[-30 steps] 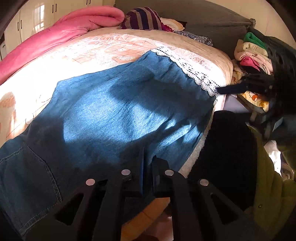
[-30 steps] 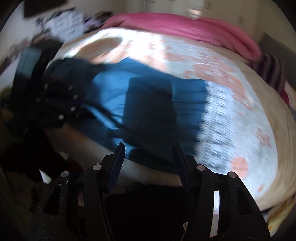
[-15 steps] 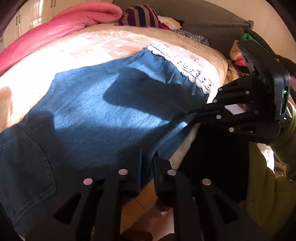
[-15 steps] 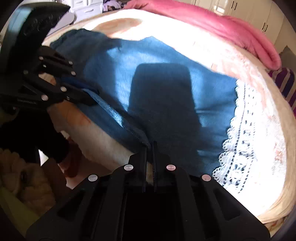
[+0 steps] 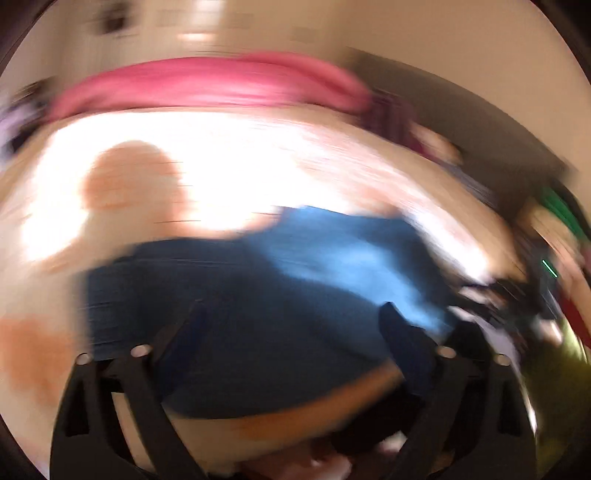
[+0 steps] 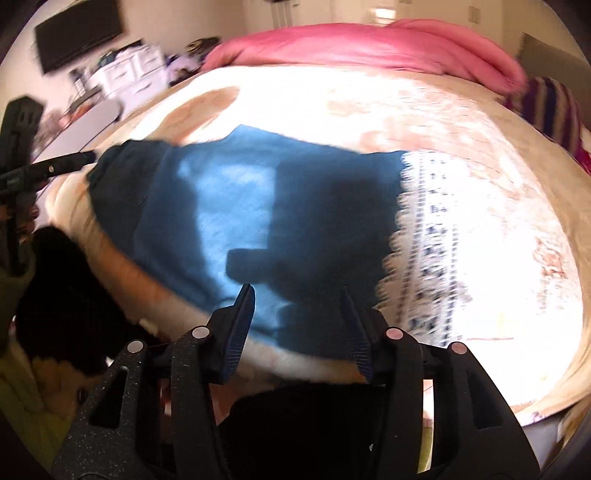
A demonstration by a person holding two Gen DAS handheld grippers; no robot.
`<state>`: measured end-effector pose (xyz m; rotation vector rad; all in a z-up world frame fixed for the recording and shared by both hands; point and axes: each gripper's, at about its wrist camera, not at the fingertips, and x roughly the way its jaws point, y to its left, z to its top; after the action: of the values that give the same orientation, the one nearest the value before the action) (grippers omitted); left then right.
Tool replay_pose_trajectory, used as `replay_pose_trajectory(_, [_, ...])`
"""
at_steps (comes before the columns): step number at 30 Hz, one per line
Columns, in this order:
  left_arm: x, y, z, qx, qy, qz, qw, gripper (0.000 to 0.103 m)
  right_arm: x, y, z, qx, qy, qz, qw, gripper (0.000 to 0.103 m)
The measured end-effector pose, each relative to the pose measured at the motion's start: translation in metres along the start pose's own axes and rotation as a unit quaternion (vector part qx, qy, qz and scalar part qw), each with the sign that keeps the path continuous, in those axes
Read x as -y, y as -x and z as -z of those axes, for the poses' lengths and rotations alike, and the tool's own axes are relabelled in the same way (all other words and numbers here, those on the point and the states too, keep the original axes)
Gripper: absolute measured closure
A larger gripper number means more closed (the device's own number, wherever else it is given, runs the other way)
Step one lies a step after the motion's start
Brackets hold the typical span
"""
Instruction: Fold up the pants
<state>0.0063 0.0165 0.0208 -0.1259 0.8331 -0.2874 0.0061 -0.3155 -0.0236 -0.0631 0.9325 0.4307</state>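
Your left gripper (image 5: 291,325) has its two fingers spread wide, with nothing between them; they hang just above the near part of the blue denim pants (image 5: 295,295). That view is heavily smeared, so little detail can be read from it. Your right gripper (image 6: 295,317) is spread as well, its ribbed finger pads (image 6: 240,325) apart and empty, poised over the near edge of the same pants (image 6: 236,206).

The pants lie flat on the bed (image 6: 480,122), close to its near edge, running left to right in the right wrist view. Their white lace hem (image 6: 421,229) is at the right end; the darker, thicker end is at the left, where the tip of your left gripper (image 6: 55,166) sits right at the cloth. You cannot tell from this picture whether that tip touches the denim. Sunlight falls across the middle of the denim, and a dark blocky shadow (image 6: 325,229) covers the part nearer the lace.

Along the far side of the bed lies a rolled pink blanket (image 6: 369,44). A purple striped cushion (image 6: 546,107) sits at the far right. Far left, off the bed, stand a white dresser (image 6: 125,74) and a dark screen (image 6: 77,33) on the wall. At the near left is a black garment (image 6: 62,295) on the person holding the grippers.
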Motion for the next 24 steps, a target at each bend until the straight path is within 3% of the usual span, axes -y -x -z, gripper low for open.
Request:
replay_pose_trajectory(2, [-0.032,0.001,-0.002,-0.004,0.045,-0.078,0.9959,0.009,0.007,-0.005,-0.002,0.0,-0.016,0.012,1.0,0.06])
replay_pose_trajectory(4, [-0.053,0.0,-0.001,-0.011,0.072,-0.124,0.9896,0.009,0.016,-0.009,-0.004,-0.002,-0.039,0.02,0.999,0.057])
replay_pose_trajectory(7, [-0.073,-0.01,0.003,-0.031,0.109,-0.13,0.9851,0.007,0.023,-0.014,-0.001,-0.004,-0.05,0.034,0.998,0.053])
replay_pose_trajectory(9, [-0.08,-0.024,0.007,-0.054,0.13,-0.108,0.9842,0.008,0.024,-0.017,0.003,-0.008,-0.049,0.04,0.998,0.051])
replay_pose_trajectory(10, [-0.083,-0.031,0.008,-0.059,0.134,-0.097,0.9844,0.012,0.023,-0.02,0.003,-0.009,-0.049,0.043,0.998,0.05])
replay_pose_trajectory(11, [-0.079,-0.036,0.01,-0.062,0.126,-0.091,0.9859,0.036,0.025,-0.02,0.005,-0.009,-0.05,0.044,0.998,0.049])
replay_pose_trajectory(12, [-0.077,-0.038,0.012,-0.066,0.114,-0.101,0.9861,0.046,0.025,-0.021,0.006,-0.01,-0.051,0.043,0.998,0.048])
replay_pose_trajectory(14, [-0.078,-0.037,0.011,-0.059,0.101,-0.113,0.9868,0.057,0.021,-0.023,0.012,-0.01,-0.047,0.05,0.998,0.045])
replay_pose_trajectory(19, [-0.085,-0.025,0.011,-0.057,0.091,-0.139,0.9844,0.056,0.024,-0.025,0.014,-0.009,-0.054,0.045,0.997,0.045])
replay_pose_trajectory(22, [-0.092,-0.034,0.015,-0.081,0.101,-0.156,0.9791,0.044,0.024,-0.028,0.015,-0.009,-0.052,0.047,0.997,0.041])
replay_pose_trajectory(24, [-0.095,-0.026,0.016,-0.071,0.105,-0.153,0.98,0.042,0.022,-0.029,0.015,-0.009,-0.047,0.049,0.998,0.04])
